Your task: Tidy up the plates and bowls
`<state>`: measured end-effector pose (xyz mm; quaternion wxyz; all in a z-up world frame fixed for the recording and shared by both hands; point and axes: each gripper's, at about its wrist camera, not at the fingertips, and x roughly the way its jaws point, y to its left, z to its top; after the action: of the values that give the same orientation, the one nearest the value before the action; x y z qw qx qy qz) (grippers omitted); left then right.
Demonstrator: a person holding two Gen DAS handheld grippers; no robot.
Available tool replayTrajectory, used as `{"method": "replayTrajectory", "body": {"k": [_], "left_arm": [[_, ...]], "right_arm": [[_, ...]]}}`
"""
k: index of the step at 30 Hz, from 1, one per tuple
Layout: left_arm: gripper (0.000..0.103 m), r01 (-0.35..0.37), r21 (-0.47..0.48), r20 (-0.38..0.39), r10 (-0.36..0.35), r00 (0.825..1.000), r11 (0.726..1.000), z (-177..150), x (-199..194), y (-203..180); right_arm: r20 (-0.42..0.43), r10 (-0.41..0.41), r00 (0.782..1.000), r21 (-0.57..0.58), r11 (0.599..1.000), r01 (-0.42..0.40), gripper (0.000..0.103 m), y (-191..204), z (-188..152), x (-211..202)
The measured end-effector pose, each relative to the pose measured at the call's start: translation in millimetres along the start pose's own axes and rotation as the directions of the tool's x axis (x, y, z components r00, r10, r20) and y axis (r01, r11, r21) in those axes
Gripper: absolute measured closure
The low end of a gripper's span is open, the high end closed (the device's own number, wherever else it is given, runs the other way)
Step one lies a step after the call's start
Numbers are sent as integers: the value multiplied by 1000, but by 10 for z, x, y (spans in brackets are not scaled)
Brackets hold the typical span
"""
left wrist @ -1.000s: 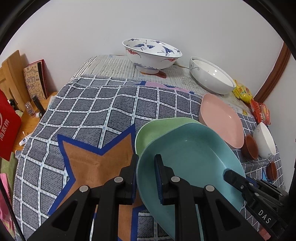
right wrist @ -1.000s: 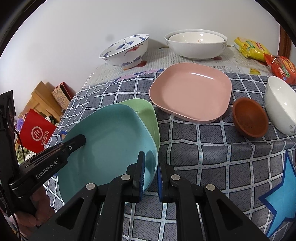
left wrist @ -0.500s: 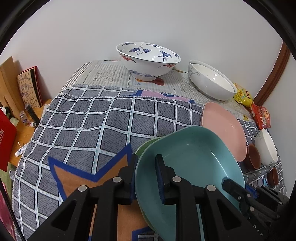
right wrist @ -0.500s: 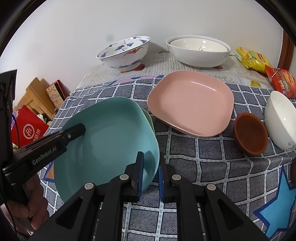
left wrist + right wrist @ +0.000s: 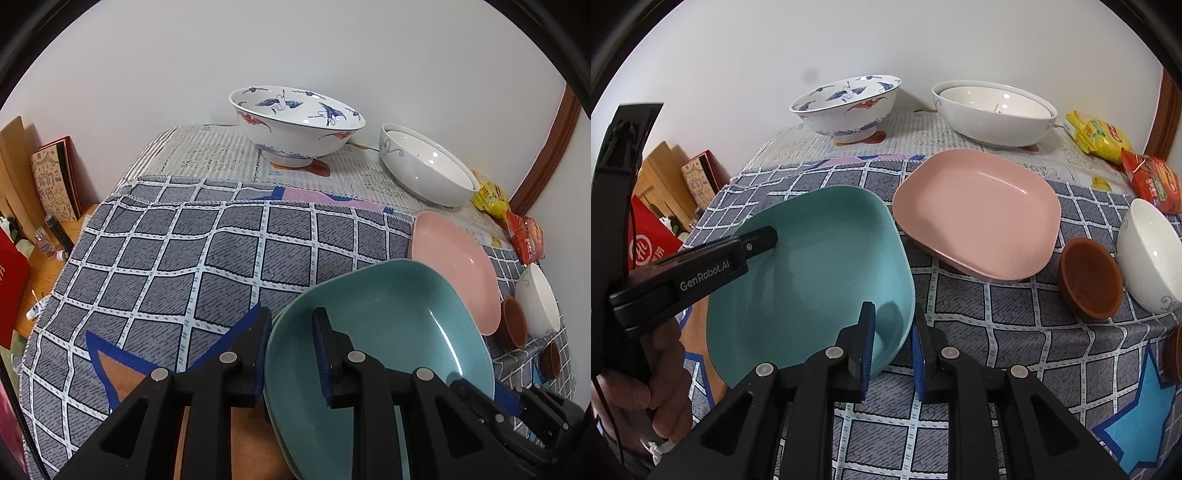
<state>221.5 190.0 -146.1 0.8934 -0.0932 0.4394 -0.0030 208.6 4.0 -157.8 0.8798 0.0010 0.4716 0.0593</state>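
Since one second earlier the teal plate (image 5: 812,273) has been shifted over the green plate (image 5: 275,321), which is now covered except for a thin sliver of rim at the teal plate's left edge in the left wrist view; in the right wrist view it is hidden. Both plates lie stacked on the checked cloth (image 5: 166,266) of the tabletop.

Left to right, left wrist view: the left gripper (image 5: 290,360) straddles the left rim of the teal plate, one pad outside, one inside. Its jaws have just been opening; a gap shows between inner pad and rim, so the grip is released, with the rim between the pads. The right gripper (image 5: 894,349) straddles the near right rim likewise; its jaws have just been opening, gaps show on both sides of the rim, grip released. A hand (image 5: 653,387) is seen on the left gripper's handle.

To the right of the teal plate, just beside it, the pink plate (image 5: 979,214) rests on the cloth. Further right stand a small brown bowl (image 5: 1089,282), tilted, and a white bowl (image 5: 1148,254), touching or nearly so. At the back, on newspaper: a blue-patterned bowl (image 5: 295,122) and nested white bowls (image 5: 428,170). Snack packets (image 5: 1097,136) lie at far right.
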Motion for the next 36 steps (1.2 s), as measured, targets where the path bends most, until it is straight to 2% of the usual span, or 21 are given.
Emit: {"method": "replayTrajectory", "body": {"k": [8,9,11,13,16,19,22,26,27,28,30,36], "left_arm": [[80,-20,-9,-6,20,1000,1000,-1,-15,60],[79,-27,-10,-10,27,1000,1000,-1,-23,74],[66,-34,-10,-6,34,999,999,-8,-55,97],[65,-40,-5,7,40,999,999,-22,-102,110],[64,-40,2,6,40,999,999,-33,-147,106],[61,-52,10,0,52,999,999,-55,-176,82],[61,-54,12,-3,54,999,998,-68,-216,63],[61,-64,20,6,64,998,998,-68,-298,20],[61,-67,22,7,67,998,998,-68,-314,13],[61,-74,27,6,74,997,997,-73,-336,4],[60,-85,27,8,85,996,996,-85,-376,2],[60,-98,27,22,97,995,995,-139,-517,-20]], "right_arm": [[13,-38,999,13,999,38,84,31,-10,8],[14,-49,999,13,999,49,84,45,-12,17],[18,-71,997,3,997,71,85,67,-22,24],[17,-79,997,-2,997,79,84,78,-23,27],[10,-77,997,-29,997,77,78,117,-41,19],[-9,-72,997,-80,994,71,63,182,-81,2],[13,-58,998,-77,995,59,61,170,-112,-103],[15,-30,999,-55,998,31,64,100,-115,-142],[7,-20,1000,-52,998,20,77,93,-119,-123],[-16,-11,1000,-50,999,10,83,81,-125,-76],[-40,-5,999,-38,999,4,83,50,-141,-20],[-18,80,997,10,997,-80,82,-96,-162,-166]]}}
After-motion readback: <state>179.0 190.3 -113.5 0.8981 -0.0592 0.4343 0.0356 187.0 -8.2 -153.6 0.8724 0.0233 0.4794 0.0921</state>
